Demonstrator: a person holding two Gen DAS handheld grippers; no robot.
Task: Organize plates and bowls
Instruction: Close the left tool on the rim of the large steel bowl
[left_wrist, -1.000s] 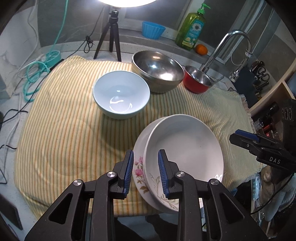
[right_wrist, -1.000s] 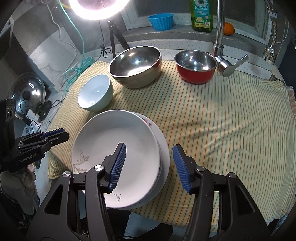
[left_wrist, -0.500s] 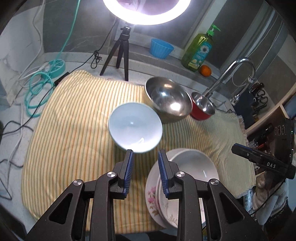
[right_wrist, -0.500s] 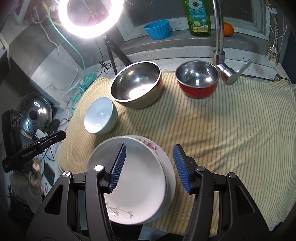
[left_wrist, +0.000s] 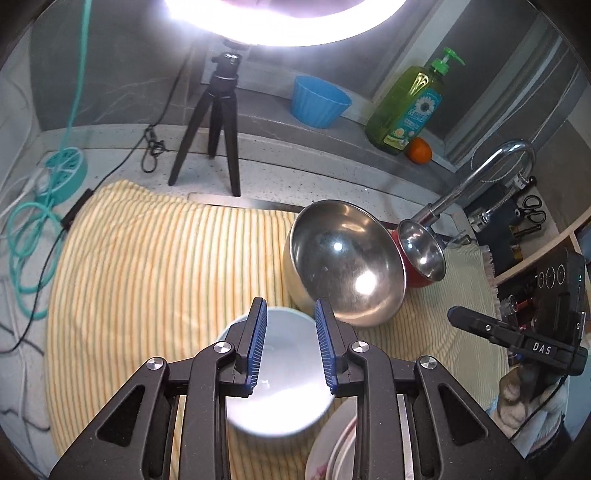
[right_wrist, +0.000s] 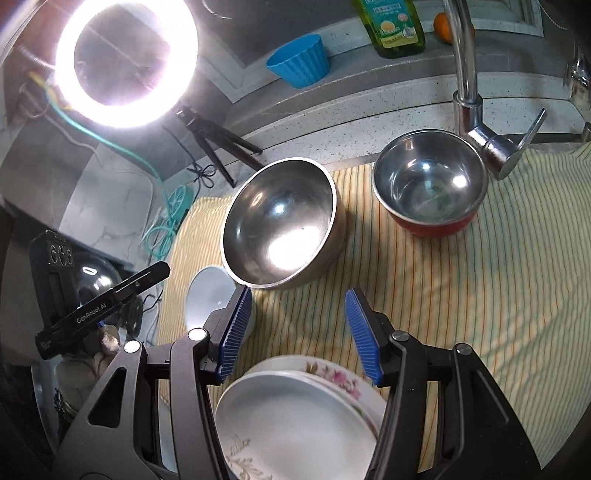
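Worktop: grey speckled stone (left_wrist: 332, 173), covered in its middle by a yellow striped cloth (left_wrist: 155, 266) on which the dishes stand.
Large steel bowl: (right_wrist: 280, 225) sits far on the cloth, just left of the red bowl.
Plates: a stack (right_wrist: 295, 413) at the near edge of the cloth, a plain white plate lying on a flowered one.
Red bowl: (right_wrist: 428, 188) steel inside, at the far right, right under the tap (right_wrist: 469, 81).
White bowl: (left_wrist: 280, 369) stands near the left of the steel bowl, close beside the plates.
Left tongs: (left_wrist: 290, 349) hang over the white bowl, the blue pads a narrow gap apart with nothing gripped between them.
Right tongs: (right_wrist: 299, 334) hang over the far rim of the plates, spread about halfway and empty.
Ledge items: blue cup (left_wrist: 319, 101), green soap bottle (left_wrist: 410, 107), orange (left_wrist: 419, 150).
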